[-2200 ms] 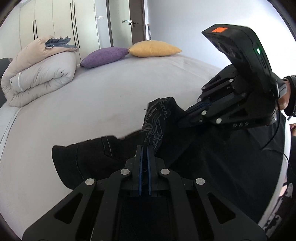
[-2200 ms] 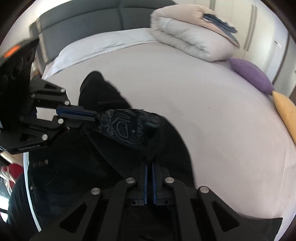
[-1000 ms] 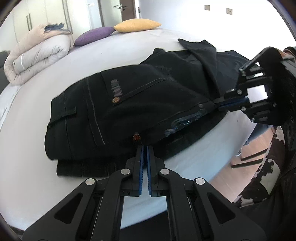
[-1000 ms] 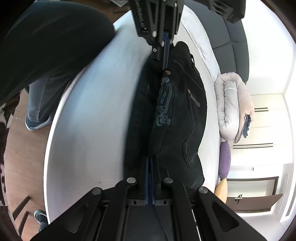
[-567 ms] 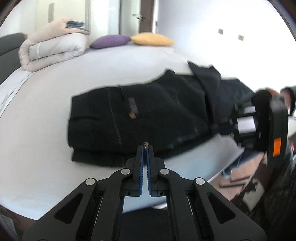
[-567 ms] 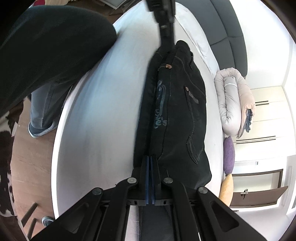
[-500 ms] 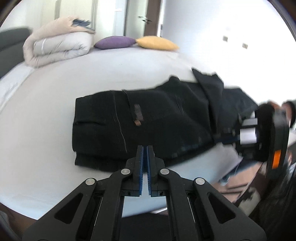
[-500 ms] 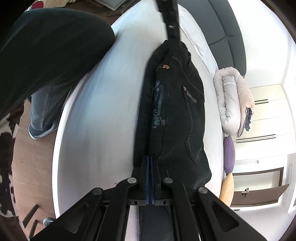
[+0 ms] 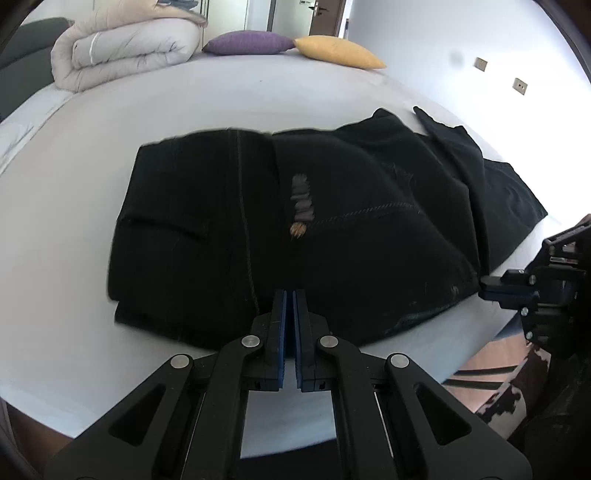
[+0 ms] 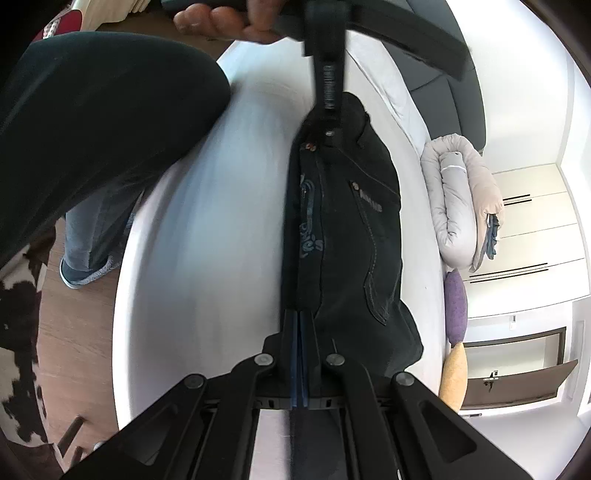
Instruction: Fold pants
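Note:
Black pants (image 9: pixel 351 229) lie folded lengthwise on the white bed (image 9: pixel 258 103), close to its near edge. My left gripper (image 9: pixel 290 295) is shut on the waist end; the button there (image 10: pixel 310 147) shows beside its tip in the right wrist view. My right gripper (image 10: pixel 299 315) is shut on the other end of the pants (image 10: pixel 351 240), with dark cloth running in between its fingers. In the left wrist view the right gripper (image 9: pixel 484 286) meets the pants' edge at the far right. The left gripper (image 10: pixel 327 129) shows blurred at the top of the right wrist view.
A rolled duvet (image 9: pixel 122 48), a purple pillow (image 9: pixel 251 38) and a yellow pillow (image 9: pixel 336 51) sit along the bed's far side. A person's dark-clad leg (image 10: pixel 92 122) and a hand (image 10: pixel 221 18) are by the bed's edge, above a wooden floor (image 10: pixel 74 332).
The pants went from bunched up between both grippers to stretched out flat near the bed's edge. The left wrist view has rolled level and drawn closer to the pants.

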The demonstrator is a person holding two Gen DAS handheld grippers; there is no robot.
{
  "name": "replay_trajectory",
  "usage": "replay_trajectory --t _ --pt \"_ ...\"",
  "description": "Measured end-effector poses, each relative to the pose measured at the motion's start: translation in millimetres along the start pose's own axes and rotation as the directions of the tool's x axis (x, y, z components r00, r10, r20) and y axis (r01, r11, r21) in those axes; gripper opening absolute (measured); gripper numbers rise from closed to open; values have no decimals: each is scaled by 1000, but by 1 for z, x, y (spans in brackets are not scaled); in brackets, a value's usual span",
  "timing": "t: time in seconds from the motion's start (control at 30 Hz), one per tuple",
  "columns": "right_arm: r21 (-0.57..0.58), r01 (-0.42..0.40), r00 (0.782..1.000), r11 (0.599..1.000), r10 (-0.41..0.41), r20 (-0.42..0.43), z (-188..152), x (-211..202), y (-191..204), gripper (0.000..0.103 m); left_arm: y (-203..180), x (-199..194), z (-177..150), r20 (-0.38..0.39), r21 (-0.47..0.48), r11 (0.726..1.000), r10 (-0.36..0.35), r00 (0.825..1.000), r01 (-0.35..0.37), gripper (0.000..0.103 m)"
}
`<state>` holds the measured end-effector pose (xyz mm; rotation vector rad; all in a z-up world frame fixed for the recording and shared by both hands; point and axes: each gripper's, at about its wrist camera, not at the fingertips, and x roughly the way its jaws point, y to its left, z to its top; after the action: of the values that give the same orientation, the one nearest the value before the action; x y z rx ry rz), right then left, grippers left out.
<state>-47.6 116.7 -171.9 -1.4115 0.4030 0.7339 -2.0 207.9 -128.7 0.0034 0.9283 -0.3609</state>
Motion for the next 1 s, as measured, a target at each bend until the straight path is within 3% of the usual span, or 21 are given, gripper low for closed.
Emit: replay_trajectory --t 0.23,0.33,0.43,0.47,0.5,0.53,0.57,0.6,0.67,0.73,0.8,0.83,0.9,0.97,1.0 --pt "50 -19 1000 999 20 -18 -2 10 2 4 -7 -7 13 8 14 999 29 1000 -29 2" --pt "89 -15 1000 996 16 -16 -3 10 1 9 -28 -16 31 76 19 1000 -6 997 4 3" --pt "135 0 1000 991 2 -18 0 8 0 18 -43 4 57 81 -16 999 -45 996 46 3" --pt "155 13 1000 988 -12 -10 0 6 -2 33 -46 13 62 71 -34 998 -57 996 59 3" --pt "184 33 999 982 -34 2 0 2 -4 56 -50 31 66 34 -58 994 -85 996 87 3" --pt "215 42 999 976 -48 20 -2 -4 -8 68 -54 53 63 -30 -79 991 -107 994 104 3" --pt "252 35 998 967 -47 41 -4 -9 -12 88 -58 72 60 -74 -88 992 -96 993 90 3" --pt "312 13 997 950 -36 69 -10 -19 -19 94 -57 80 56 -61 -95 992 -92 994 86 2" --pt "399 -4 997 917 -27 72 -21 -27 -32 92 -50 81 51 -13 -152 979 -137 990 134 2" --pt "548 -24 998 836 -10 60 -45 -32 -62 80 -39 83 51 -4 -219 958 -189 982 183 2" --pt "758 -50 999 650 41 31 -89 -23 -115 64 -45 85 56 -5 -200 965 -172 985 167 2" --pt "838 -48 998 543 62 18 -113 -16 -140 63 -50 86 58 -9 -178 974 -147 989 143 2" --pt "968 -22 994 251 113 -6 -177 6 -196 63 -56 86 59 -15 -159 981 -111 994 107 2" --pt "999 47 987 -9 153 -45 -240 32 -240 65 -59 84 55 -14 -157 984 -86 996 83 2" --pt "994 82 982 -69 175 -69 -260 45 -252 65 -61 84 52 -12 -160 984 -79 997 76 2"
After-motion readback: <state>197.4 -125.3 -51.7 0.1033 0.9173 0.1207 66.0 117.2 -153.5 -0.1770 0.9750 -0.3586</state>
